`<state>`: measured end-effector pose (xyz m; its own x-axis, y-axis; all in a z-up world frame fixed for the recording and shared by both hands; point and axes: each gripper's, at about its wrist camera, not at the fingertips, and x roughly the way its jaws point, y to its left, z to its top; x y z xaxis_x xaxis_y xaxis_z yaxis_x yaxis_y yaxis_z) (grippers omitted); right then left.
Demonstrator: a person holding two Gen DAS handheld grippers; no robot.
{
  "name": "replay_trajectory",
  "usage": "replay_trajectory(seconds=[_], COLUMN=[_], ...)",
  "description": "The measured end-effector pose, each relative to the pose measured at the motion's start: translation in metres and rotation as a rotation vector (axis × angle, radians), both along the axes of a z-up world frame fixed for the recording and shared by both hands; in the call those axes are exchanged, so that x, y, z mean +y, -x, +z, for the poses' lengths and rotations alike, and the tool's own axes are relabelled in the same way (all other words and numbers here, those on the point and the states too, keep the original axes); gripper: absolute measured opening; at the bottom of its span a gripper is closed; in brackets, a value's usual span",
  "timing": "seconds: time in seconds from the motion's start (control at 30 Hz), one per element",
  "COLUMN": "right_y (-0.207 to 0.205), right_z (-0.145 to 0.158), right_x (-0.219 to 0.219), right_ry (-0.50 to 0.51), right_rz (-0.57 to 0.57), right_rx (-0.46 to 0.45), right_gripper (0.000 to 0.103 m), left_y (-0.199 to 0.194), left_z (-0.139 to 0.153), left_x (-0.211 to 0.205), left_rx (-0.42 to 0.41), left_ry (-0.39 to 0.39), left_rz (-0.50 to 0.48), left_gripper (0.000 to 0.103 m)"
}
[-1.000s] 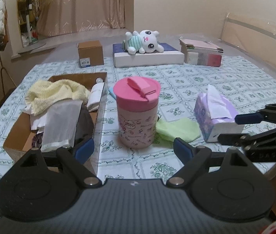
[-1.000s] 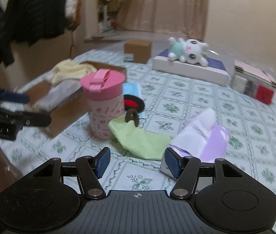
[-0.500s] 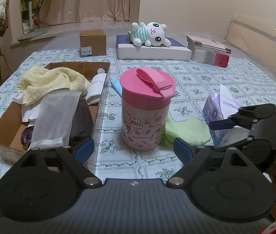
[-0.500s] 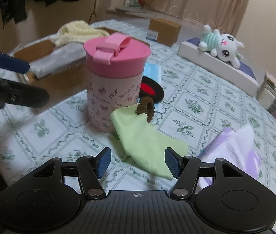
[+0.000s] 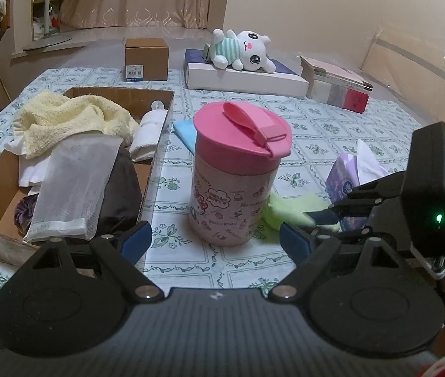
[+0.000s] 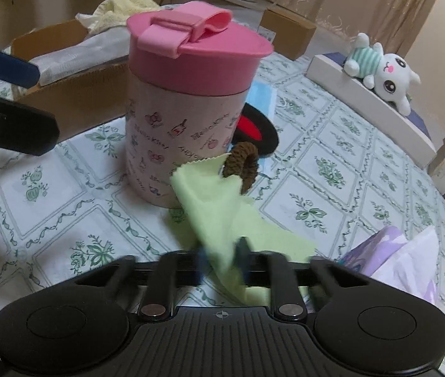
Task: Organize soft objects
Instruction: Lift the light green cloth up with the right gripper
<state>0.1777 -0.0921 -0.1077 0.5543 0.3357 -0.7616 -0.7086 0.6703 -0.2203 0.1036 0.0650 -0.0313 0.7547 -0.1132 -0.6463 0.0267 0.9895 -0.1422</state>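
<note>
Step in hand was the pickup: right gripper (image 6: 222, 260) jaws closing on green cloth (image 6: 222, 207) beside pink cup (image 6: 191, 88). Left gripper (image 5: 215, 238) gaped empty. Next move likely needed lift clearing hair tie (image 6: 242, 165), then cardboard box (image 5: 147, 97).

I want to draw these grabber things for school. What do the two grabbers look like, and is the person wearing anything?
Both are black plastic. The left gripper has two round discs, silver screws, ribbed middle and blue pads on its fingers. The right gripper looks the same; from the left camera its boxy black back shows a small green light. No sleeve or glove shows.
</note>
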Motion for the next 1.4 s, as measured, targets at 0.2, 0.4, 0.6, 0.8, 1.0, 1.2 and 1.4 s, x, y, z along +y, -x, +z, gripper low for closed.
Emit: replay_trajectory(seconds=[0.2, 0.4, 0.6, 0.8, 1.0, 1.2, 1.4], right_y=[-0.011, -0.022, -0.028, -0.033, -0.04, -0.053, -0.068], right_z=[0.024, 0.063, 0.096, 0.117, 0.134, 0.149, 0.158], right_x=[-0.015, -0.037, -0.06, -0.082, -0.101, -0.114, -0.118], right_ry=[-0.067, -0.148, -0.217, -0.284, -0.354, -0.406, -0.41], right_rz=[-0.089, -0.173, -0.222, -0.264, -0.278, -0.282, -0.278], right_rx=[-0.052, -0.118, -0.139, -0.114, -0.054, -0.01, -0.009], right_gripper=[0.002, 0.002, 0.002, 0.002, 0.002, 0.002, 0.002], left_y=[0.002, 0.002, -0.002, -0.018, -0.05, -0.096, -0.158], left_z=[0.006, 0.022, 0.044, 0.07, 0.1, 0.12, 0.118], left_x=[0.001, 0.002, -0.001, -0.004, -0.003, -0.002, 0.001], left_rx=[-0.012, -0.042, -0.068, -0.073, -0.064, -0.029, 0.074], left_ry=[0.001, -0.036, -0.066, -0.049, -0.023, -0.069, -0.081], left_rz=[-0.007, -0.033, -0.086, -0.172, -0.233, -0.281, -0.313], left_gripper=[0.087, 0.087, 0.086, 0.084, 0.081, 0.079, 0.078])
